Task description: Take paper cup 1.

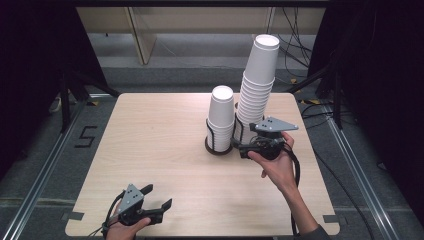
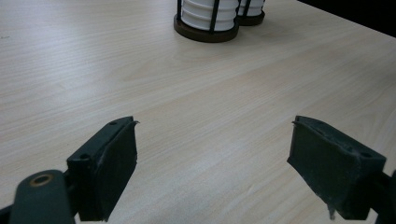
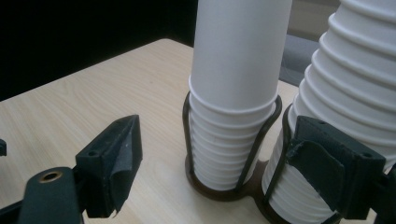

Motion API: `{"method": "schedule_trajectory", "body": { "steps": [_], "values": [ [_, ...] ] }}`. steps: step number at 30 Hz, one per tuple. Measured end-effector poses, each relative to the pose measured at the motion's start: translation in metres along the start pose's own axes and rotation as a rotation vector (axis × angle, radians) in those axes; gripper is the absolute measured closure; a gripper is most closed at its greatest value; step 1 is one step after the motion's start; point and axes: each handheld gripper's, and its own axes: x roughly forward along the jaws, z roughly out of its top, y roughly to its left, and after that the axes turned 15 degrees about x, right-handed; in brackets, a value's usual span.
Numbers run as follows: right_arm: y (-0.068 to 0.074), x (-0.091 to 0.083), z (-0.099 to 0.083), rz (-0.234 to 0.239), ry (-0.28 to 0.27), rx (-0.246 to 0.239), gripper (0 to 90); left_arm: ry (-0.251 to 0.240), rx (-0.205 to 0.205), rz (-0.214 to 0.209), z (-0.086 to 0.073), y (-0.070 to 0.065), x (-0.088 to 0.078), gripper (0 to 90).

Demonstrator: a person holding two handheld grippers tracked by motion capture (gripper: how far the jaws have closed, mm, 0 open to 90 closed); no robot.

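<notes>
Right gripper view looks along two black jaws standing wide apart with nothing between them, their dark rubbery pads worn and peeling at the edges; the short stack of cups [image 3: 233,93] rises just beyond the gap, and the tall stack of cups [image 3: 345,93] sits close against the jaw on that view's right side. Both stacks are white paper cups nested mouth-down, smooth and matte, their rolled rims forming stepped rings, and each stands inside a thin black wire cage on a dark round base, the two holders [image 3: 219,186] side by side and touching. From the high view, the right gripper [image 1: 239,148] hovers low at the foot of the stacks, near the table's far right, with the tall stack leaning slightly. The left gripper [image 1: 159,196] waits well apart at the near left edge, its jaws also open on nothing, only pale wood-grain table [image 2: 187,102] beneath them. The step in hand looks like an approach to take a cup from one of the stacks, most likely the short one straight ahead. The next move would call for raising the jaws to the top cup's wall, above the wire cage, and closing gently, since thin paper crushes easily and nested cups tend to lift together.
</notes>
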Motion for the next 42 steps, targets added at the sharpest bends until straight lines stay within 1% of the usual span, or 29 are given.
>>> {"method": "schedule_trajectory", "body": {
  "steps": [2,3,5,7,9,12,13,14,15,16,17,19,20,21,22,25,27,29,30,31,32,33,34,35,36,37,39,40,42],
  "values": [
    [0.001,0.0,0.001,0.0,0.0,0.006,17.7,-0.001,-0.001,0.001,0.0,0.0,0.0,14.8],
    [0.002,0.002,0.004,0.018,-0.012,0.014,17.7,0.0,0.002,0.0,0.0,-0.001,0.001,14.8],
    [0.004,0.003,0.008,0.011,-0.015,0.018,17.6,0.008,0.002,0.004,0.001,-0.001,0.001,14.8],
    [0.005,0.005,0.011,0.001,-0.018,0.007,17.6,0.001,0.001,0.0,0.0,-0.001,0.002,14.8],
    [0.007,0.007,0.014,-0.003,-0.023,0.014,17.3,0.002,0.0,0.0,0.0,-0.001,0.002,14.8],
    [0.006,0.01,0.019,-0.015,-0.042,0.026,17.3,0.009,0.002,0.0,0.001,-0.002,0.001,14.8],
    [0.004,0.012,0.02,-0.011,-0.051,0.018,17.4,0.011,0.004,0.0,0.001,-0.002,0.001,14.8],
    [0.005,0.014,0.021,-0.014,-0.05,0.03,17.4,0.01,0.004,-0.001,0.0,-0.002,0.001,14.8],
    [0.004,0.015,0.023,-0.006,-0.05,0.027,17.6,0.01,0.003,0.0,0.0,-0.001,0.001,14.8],
    [0.006,0.017,0.025,-0.009,-0.046,0.047,17.6,0.008,0.002,0.0,0.0,-0.001,0.001,14.8],
    [0.005,0.019,0.027,-0.01,-0.045,0.024,17.6,0.004,0.001,-0.001,0.0,-0.001,0.002,14.8],
    [0.007,0.021,0.029,-0.002,-0.043,0.037,17.5,0.002,0.0,-0.003,0.0,-0.001,0.002,14.8],
    [0.009,0.025,0.034,-0.024,-0.049,0.024,17.5,0.003,0.0,-0.002,0.0,-0.001,0.002,14.8],
    [0.01,0.026,0.034,-0.024,-0.055,0.027,17.5,0.003,0.0,-0.002,0.0,-0.001,0.002,14.8],
    [0.011,0.028,0.038,-0.021,-0.046,0.023,17.5,0.0,0.0,-0.003,0.001,-0.002,0.002,14.8],
    [0.013,0.032,0.041,-0.03,-0.037,0.035,17.5,-0.006,-0.001,-0.005,0.0,-0.002,0.002,14.8],
    [0.013,0.039,0.046,-0.049,-0.049,0.035,17.5,0.0,0.006,-0.004,0.0,-0.002,0.001,14.8],
    [0.013,0.044,0.048,-0.058,-0.04,0.063,17.5,0.006,0.007,-0.004,0.001,-0.002,0.0,14.8],
    [0.012,0.045,0.049,-0.07,-0.043,0.056,17.5,0.003,0.003,-0.003,0.001,-0.003,0.001,14.8],
    [0.012,0.048,0.049,-0.067,-0.039,0.072,17.5,0.002,0.008,-0.008,0.001,-0.002,0.001,14.8],
    [0.012,0.05,0.05,-0.07,-0.044,0.064,17.1,-0.001,0.008,-0.009,0.001,-0.002,0.001,14.8],
    [0.012,0.051,0.05,-0.083,-0.039,0.069,16.5,-0.003,0.007,-0.011,0.001,-0.002,0.001,14.8],
    [0.012,0.051,0.05,-0.083,-0.039,0.069,16.5,-0.003,0.007,-0.011,0.001,-0.002,0.001,14.8],
    [0.012,0.056,0.052,-0.08,-0.039,0.089,16.4,0.005,0.005,-0.006,0.001,-0.003,0.001,14.8],
    [0.011,0.058,0.052,-0.08,-0.04,0.074,16.4,0.006,0.004,-0.005,0.001,-0.003,0.001,14.8],
    [0.012,0.06,0.053,-0.078,-0.038,0.09,16.4,0.008,0.008,-0.007,0.001,-0.003,0.0,14.8],
    [0.013,0.064,0.055,-0.084,-0.042,0.091,15.8,0.001,0.008,-0.011,0.001,-0.003,0.001,14.8],
    [0.014,0.066,0.056,-0.085,-0.049,0.103,15.8,0.001,0.007,-0.01,0.001,-0.003,0.001,14.8],
    [0.016,0.069,0.058,-0.099,-0.06,0.094,16.0,0.007,0.01,-0.009,0.001,-0.003,0.0,14.8]
  ]
}}
